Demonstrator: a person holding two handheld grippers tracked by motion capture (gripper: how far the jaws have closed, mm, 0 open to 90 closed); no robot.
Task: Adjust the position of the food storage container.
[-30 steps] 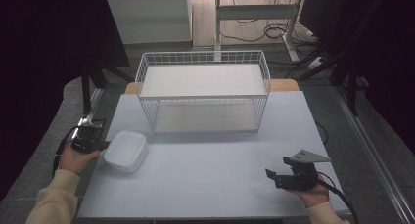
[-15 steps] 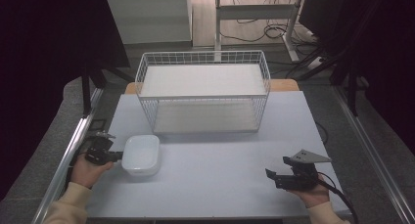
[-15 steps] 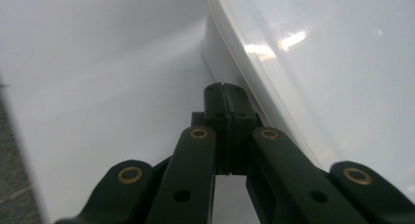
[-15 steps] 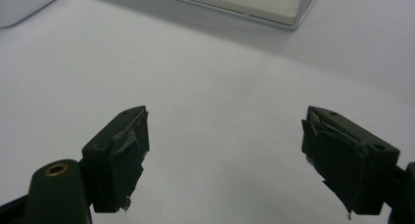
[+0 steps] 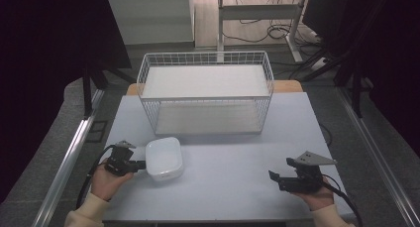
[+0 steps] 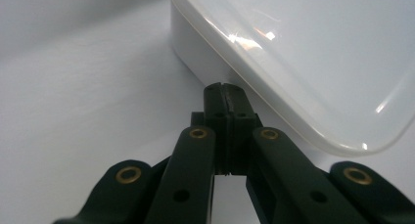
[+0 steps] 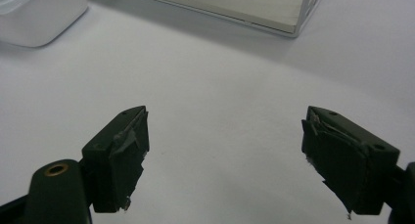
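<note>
A white, open, square container with rounded corners sits on the pale table at the front left. My left gripper is at the container's left side, held in a hand. In the left gripper view its jaws are shut together, tips against the container's wall just under the rim, with nothing between them. My right gripper rests near the table's front right and points left. Its jaws stand wide open over bare table, with the container far off at the upper left.
A white wire basket with a flat white floor stands at the back middle of the table; its corner is seen in the right gripper view. Metal rails run along both sides of the table. Dark floor and cables lie beyond.
My left gripper and the white container have moved to the right across the table together. The right gripper has stayed where it was.
</note>
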